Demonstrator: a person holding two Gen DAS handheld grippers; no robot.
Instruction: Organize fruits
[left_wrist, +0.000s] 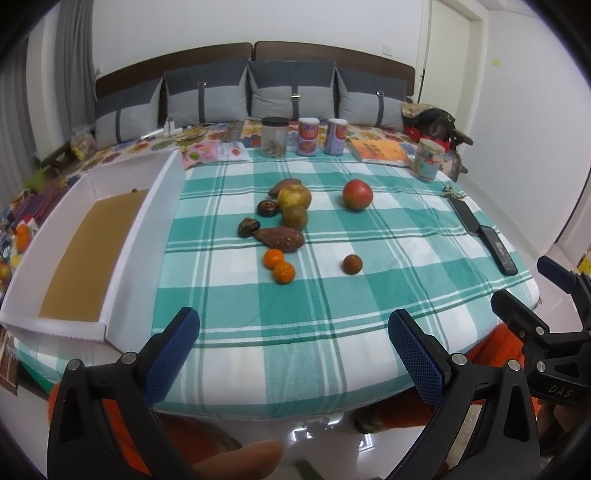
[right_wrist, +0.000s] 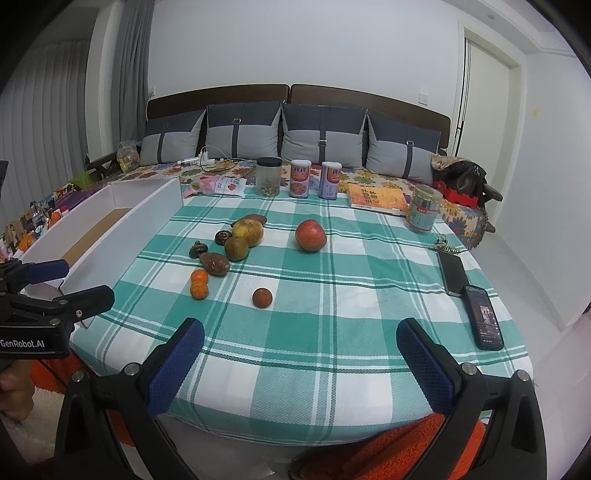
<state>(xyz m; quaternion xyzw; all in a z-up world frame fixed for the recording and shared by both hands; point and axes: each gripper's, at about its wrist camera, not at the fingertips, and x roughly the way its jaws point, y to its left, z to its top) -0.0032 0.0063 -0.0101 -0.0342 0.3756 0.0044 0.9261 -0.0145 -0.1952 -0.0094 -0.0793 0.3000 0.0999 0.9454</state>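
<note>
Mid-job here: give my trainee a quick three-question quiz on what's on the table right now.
1. True or false: the white box already holds fruit.
2. How many small oranges lie side by side?
3. Which lies nearest the right gripper: A the red apple, B the small dark round fruit, C the book?

Key: 1 false; 2 two; 3 B.

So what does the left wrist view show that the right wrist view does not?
Only the left view shows the full brown sheet inside the white box, and a fingertip at the bottom edge. Only the right view shows the lit screen of the near phone. Both show the fruits, the red apple, the cans and both open grippers.
</note>
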